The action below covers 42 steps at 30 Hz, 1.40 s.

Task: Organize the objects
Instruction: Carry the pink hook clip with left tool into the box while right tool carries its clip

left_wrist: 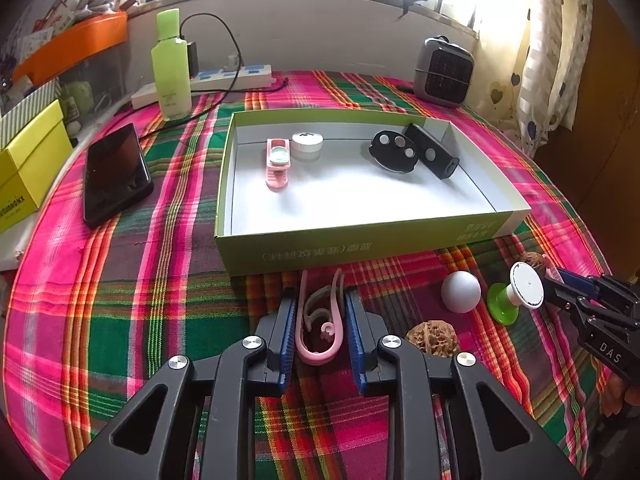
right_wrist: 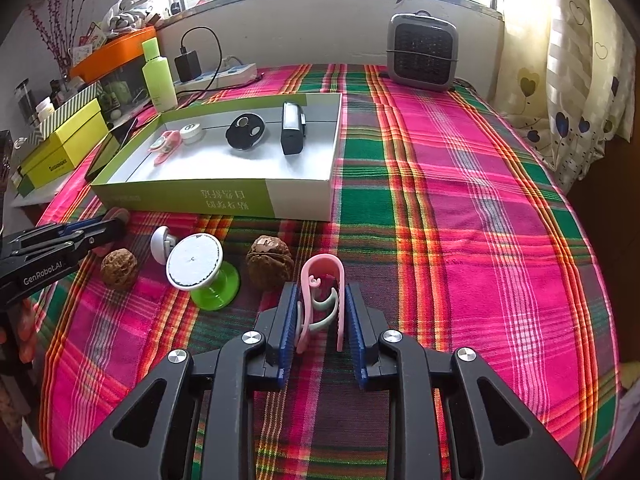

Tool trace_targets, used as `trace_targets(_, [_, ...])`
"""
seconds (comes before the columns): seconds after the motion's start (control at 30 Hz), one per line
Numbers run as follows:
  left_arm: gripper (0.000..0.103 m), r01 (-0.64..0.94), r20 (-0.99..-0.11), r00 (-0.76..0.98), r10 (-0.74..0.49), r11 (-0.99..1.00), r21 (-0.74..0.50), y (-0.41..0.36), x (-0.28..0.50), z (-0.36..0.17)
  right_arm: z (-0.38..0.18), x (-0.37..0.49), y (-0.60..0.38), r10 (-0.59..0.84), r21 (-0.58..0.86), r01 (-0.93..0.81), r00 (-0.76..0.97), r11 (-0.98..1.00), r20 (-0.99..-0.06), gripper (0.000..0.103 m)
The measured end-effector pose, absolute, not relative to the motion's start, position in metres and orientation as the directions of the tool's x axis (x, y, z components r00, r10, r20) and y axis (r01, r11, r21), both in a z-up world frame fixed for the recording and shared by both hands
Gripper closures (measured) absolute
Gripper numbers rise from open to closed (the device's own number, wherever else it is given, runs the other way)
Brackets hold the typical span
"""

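Both pink clips sit pinched: my left hand-held gripper [left_wrist: 320,320] clamps one pink clip [left_wrist: 319,320], my right hand-held gripper [right_wrist: 321,312] another [right_wrist: 322,300].

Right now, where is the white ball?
The white ball lies on the plaid cloth just outside the green box's near wall, between a walnut and the green-based stand; the right wrist view shows it behind that stand.

"GenRobot.AI" on left gripper [right_wrist: 105,229] (white lettering)
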<state>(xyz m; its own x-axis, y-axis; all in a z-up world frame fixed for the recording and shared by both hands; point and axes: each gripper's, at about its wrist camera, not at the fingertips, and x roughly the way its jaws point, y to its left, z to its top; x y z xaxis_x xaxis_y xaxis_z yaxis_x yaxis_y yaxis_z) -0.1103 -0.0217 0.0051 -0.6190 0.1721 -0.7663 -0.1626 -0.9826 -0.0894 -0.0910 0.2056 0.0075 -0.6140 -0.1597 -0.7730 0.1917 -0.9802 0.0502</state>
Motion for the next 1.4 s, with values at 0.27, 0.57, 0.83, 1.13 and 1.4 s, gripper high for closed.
trace_targets(0.27, [0.082, -0.157, -0.757, -0.630, 0.175, -0.983, -0.097, -0.023, -0.105, 0.010, 0.010, -0.090, 0.208, -0.180, 0.075, 0.192, -0.619, -0.979, -0.765, 0.078])
trace_targets(0.57, [0.082, -0.152, -0.743, -0.644, 0.180, -0.983, -0.106, -0.021, -0.102, 0.018, 0.017, -0.090, 0.209, -0.190, 0.083, 0.195, -0.631, -0.977, -0.752, 0.078])
trace_targets(0.83, [0.082, -0.156, -0.731, -0.656, 0.191, -0.981, -0.116, -0.019, -0.101, 0.028, 0.028, -0.091, 0.209, -0.205, 0.089, 0.209, -0.642, -0.974, -0.739, 0.078])
trace_targets(1.13, [0.082, -0.159, -0.722, -0.663, 0.196, -0.980, -0.120, -0.017, -0.108, 0.037, 0.041, -0.098, 0.204, -0.222, 0.089, 0.230, -0.654, -0.969, -0.723, 0.078])
trace_targets(1.4, [0.082, -0.161, -0.717, -0.669, 0.194, -0.980, -0.115, -0.013, -0.116, 0.044, 0.048, -0.109, 0.195, -0.242, 0.093, 0.254, -0.657, -0.963, -0.714, 0.078])
